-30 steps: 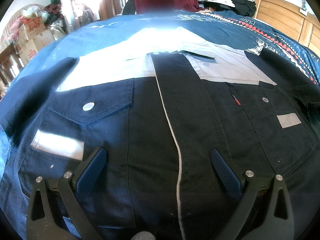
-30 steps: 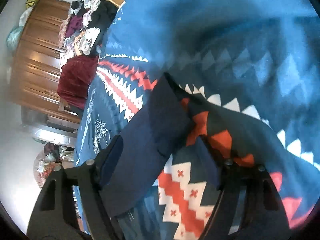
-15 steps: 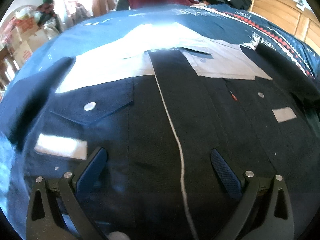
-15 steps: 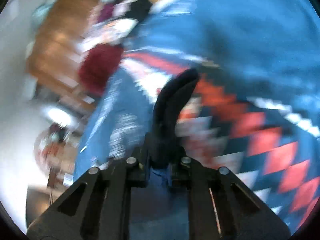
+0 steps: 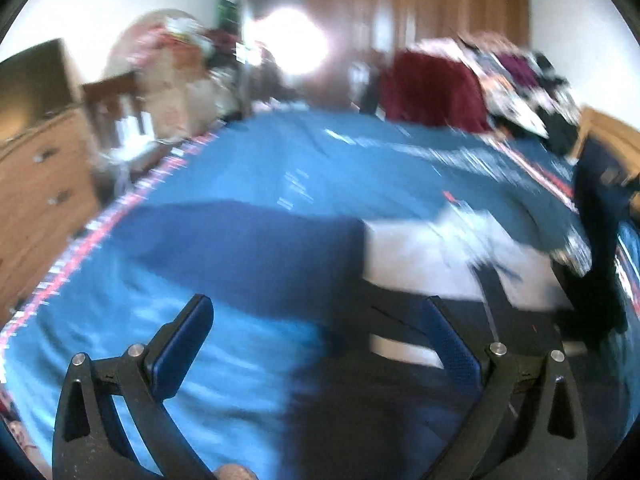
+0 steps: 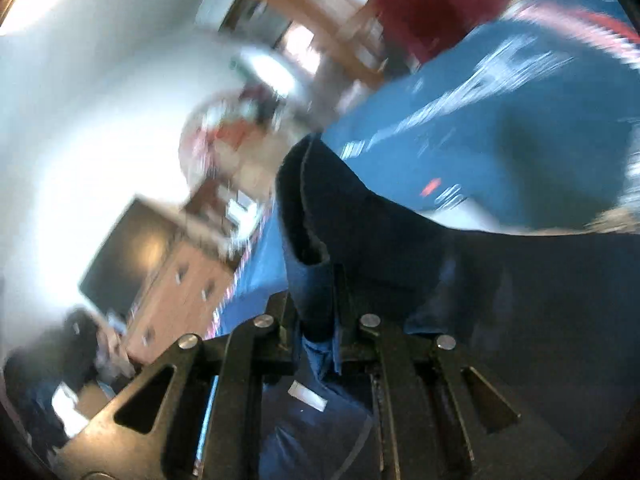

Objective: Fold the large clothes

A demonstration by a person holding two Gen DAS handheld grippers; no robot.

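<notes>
Lifting off the blue bedspread (image 5: pixel 248 184), the right sleeve (image 6: pixel 360 232) of the dark navy jacket (image 5: pixel 400 400) now hangs from the right gripper (image 6: pixel 316 300), whose jaws are clenched on the cuff fabric; a second ago those jaws stood wide apart around the cuff as it lay flat on the patterned cover. In the right wrist view the sleeve rises as a dark tube above the bed, with the room tilted and smeared by motion behind it. The rest of the jacket lies spread face-up on the bed, its pale yoke (image 5: pixel 420 256) showing in the left wrist view, and its left sleeve (image 5: pixel 240 256) stretches out flat across the cover. The left gripper (image 5: pixel 320 344) has swung away from the front placket it was facing and now looks over that left sleeve and shoulder, its jaws wide and holding nothing. Both views are blurred, so finer detail is lost. By my reading, the first sleeve fold is under way: the held sleeve is likely to be carried across the chest, while the free gripper lines up on the other sleeve.
</notes>
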